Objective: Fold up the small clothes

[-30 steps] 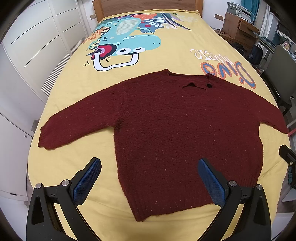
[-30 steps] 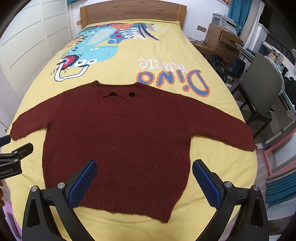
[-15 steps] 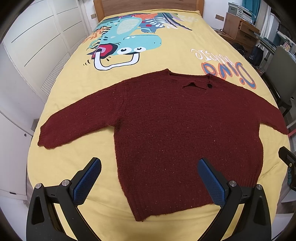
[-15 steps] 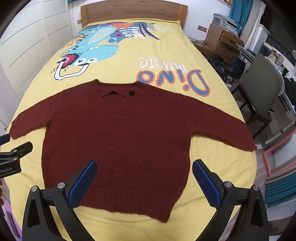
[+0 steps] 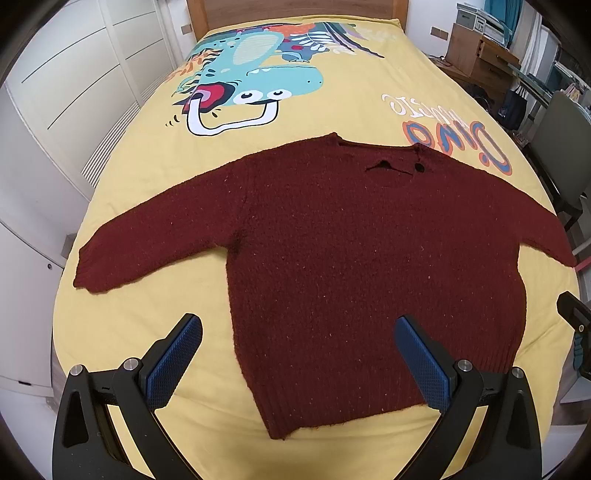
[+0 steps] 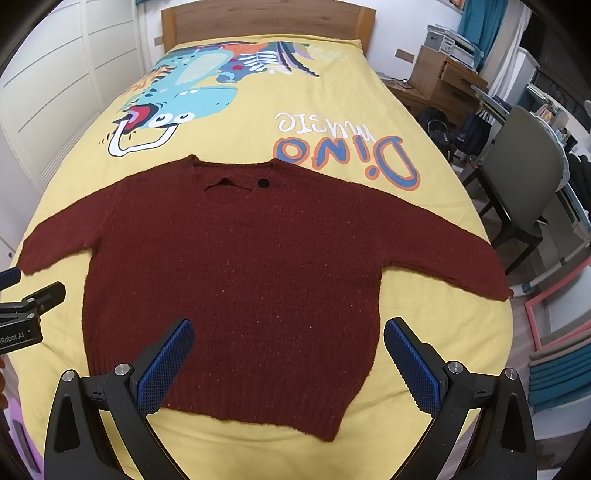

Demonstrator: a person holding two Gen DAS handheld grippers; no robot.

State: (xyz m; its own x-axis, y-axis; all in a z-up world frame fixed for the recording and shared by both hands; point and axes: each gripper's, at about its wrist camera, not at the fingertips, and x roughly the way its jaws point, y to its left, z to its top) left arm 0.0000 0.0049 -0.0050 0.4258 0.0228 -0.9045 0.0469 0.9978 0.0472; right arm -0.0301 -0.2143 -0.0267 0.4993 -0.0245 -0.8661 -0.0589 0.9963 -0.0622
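A small dark red knit sweater (image 5: 354,258) lies flat on the yellow bedspread (image 5: 332,103), both sleeves spread out, neck toward the headboard. It also shows in the right wrist view (image 6: 240,266). My left gripper (image 5: 299,354) is open and empty, hovering over the sweater's lower left hem. My right gripper (image 6: 288,354) is open and empty, hovering over the lower hem. The left sleeve cuff (image 5: 92,269) lies near the bed's left edge; the right sleeve cuff (image 6: 491,280) reaches the right edge.
The bedspread carries a dinosaur print (image 5: 251,81) and lettering (image 6: 343,147). White wardrobe doors (image 5: 74,81) stand left. A grey chair (image 6: 524,184), bags and a wooden cabinet (image 6: 443,81) stand right of the bed. A wooden headboard (image 6: 266,22) is at the far end.
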